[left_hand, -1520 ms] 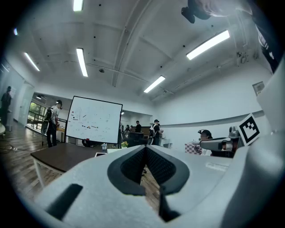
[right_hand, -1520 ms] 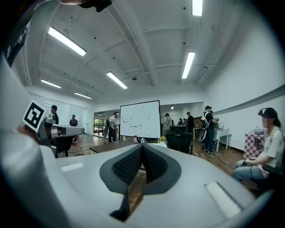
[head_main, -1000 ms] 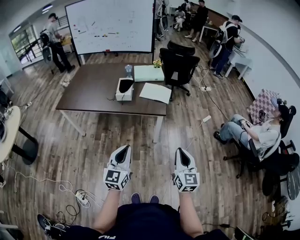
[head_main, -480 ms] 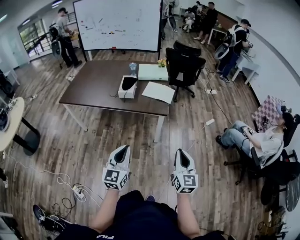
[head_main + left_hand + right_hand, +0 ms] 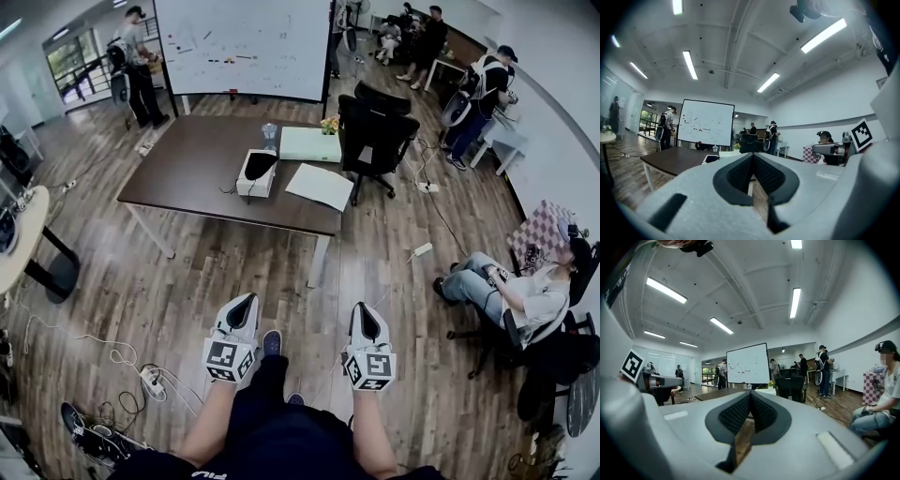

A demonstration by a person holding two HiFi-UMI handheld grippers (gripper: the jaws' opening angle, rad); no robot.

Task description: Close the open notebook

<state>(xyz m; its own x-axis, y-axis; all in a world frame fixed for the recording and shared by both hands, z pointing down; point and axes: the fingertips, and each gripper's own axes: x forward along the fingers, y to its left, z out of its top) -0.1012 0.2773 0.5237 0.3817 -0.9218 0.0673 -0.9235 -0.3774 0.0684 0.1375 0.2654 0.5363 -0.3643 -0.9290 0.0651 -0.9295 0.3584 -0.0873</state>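
The open notebook (image 5: 320, 186) lies flat with white pages up on the near right part of the dark brown table (image 5: 187, 169), far ahead of me. My left gripper (image 5: 249, 300) and right gripper (image 5: 361, 308) hang side by side over the wooden floor, well short of the table. Both point toward it. In the left gripper view the jaws of the left gripper (image 5: 752, 156) meet at the tip with nothing between them. The right gripper (image 5: 750, 393) looks the same in its own view, shut and empty.
A white box with a dark inside (image 5: 255, 173) and a pale green box (image 5: 309, 143) share the table. A black office chair (image 5: 375, 131) stands at its right end, a whiteboard (image 5: 248, 42) behind. A power strip with cables (image 5: 150, 380) lies at floor left. A seated person (image 5: 506, 291) is at right.
I have stepped a little toward the table; a shoe now shows between the grippers. Both grippers kept their pose and stayed shut.
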